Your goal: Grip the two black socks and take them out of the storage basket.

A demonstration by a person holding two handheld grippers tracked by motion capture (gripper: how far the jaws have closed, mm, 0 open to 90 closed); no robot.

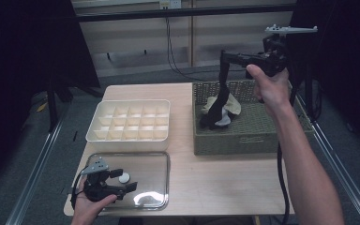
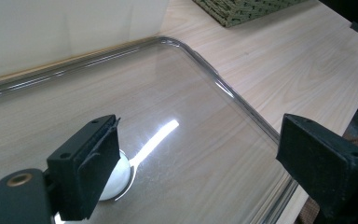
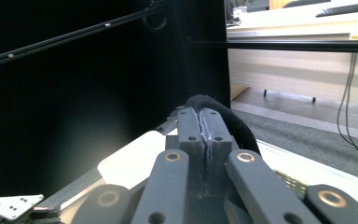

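Item: black sock (image 1: 223, 93), being lifted out of the wicker basket (image 1: 243, 136).

You are pinching its top end in the right gripper (image 1: 223, 55), jaws closed flat on it; it is hanging limp and light, so grip a fold. The right gripper view is showing the clamped cloth edge (image 3: 204, 105). Your left gripper (image 1: 127, 180) is resting wide open, empty, over the clear tray (image 2: 223, 88).

tray (image 2: 242, 100): clear glossy plastic | counter (image 2: 298, 60): pale matt wood | basket (image 1: 243, 136): rough woven wicker | sock (image 1: 222, 101): soft black cloth
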